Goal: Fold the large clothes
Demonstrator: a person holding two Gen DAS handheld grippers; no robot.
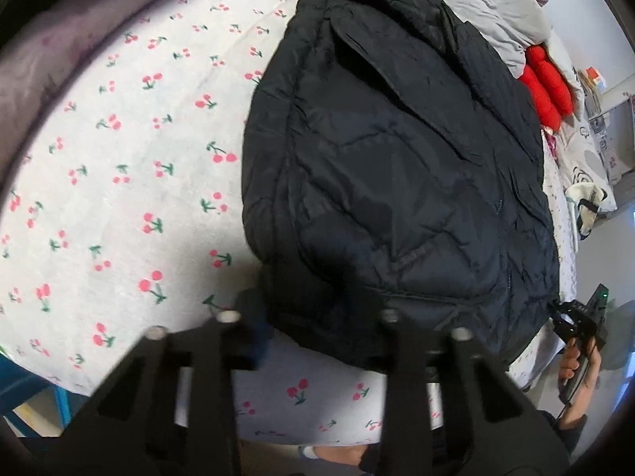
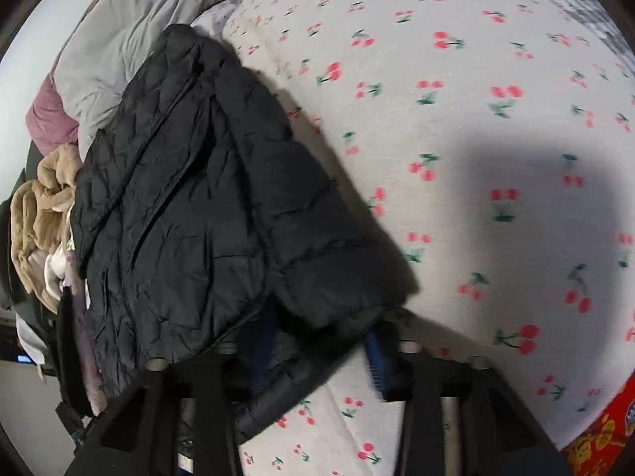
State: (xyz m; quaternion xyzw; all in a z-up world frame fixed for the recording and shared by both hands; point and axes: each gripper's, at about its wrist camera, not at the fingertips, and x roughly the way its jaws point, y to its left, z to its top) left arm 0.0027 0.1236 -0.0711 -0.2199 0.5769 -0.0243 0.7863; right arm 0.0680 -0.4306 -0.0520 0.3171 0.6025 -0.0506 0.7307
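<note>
Jacket (image 1: 397,166) lies lengthwise on the bed (image 1: 119,158), running from frame bottom toward the top. My left gripper (image 1: 309,329) and right gripper (image 2: 313,341) both sit spread at its near hem, equally close.

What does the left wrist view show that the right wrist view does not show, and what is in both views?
Only the left wrist view shows the red plush item beyond the jacket, the person's hand holding the right gripper at the jacket's hem, and the purple cover.

Only the right wrist view shows the beige fleece garment, the pink bundle and the red fabric with gold print.

Both show the black quilted jacket folded on the cherry-print sheet, and the grey duvet.
</note>
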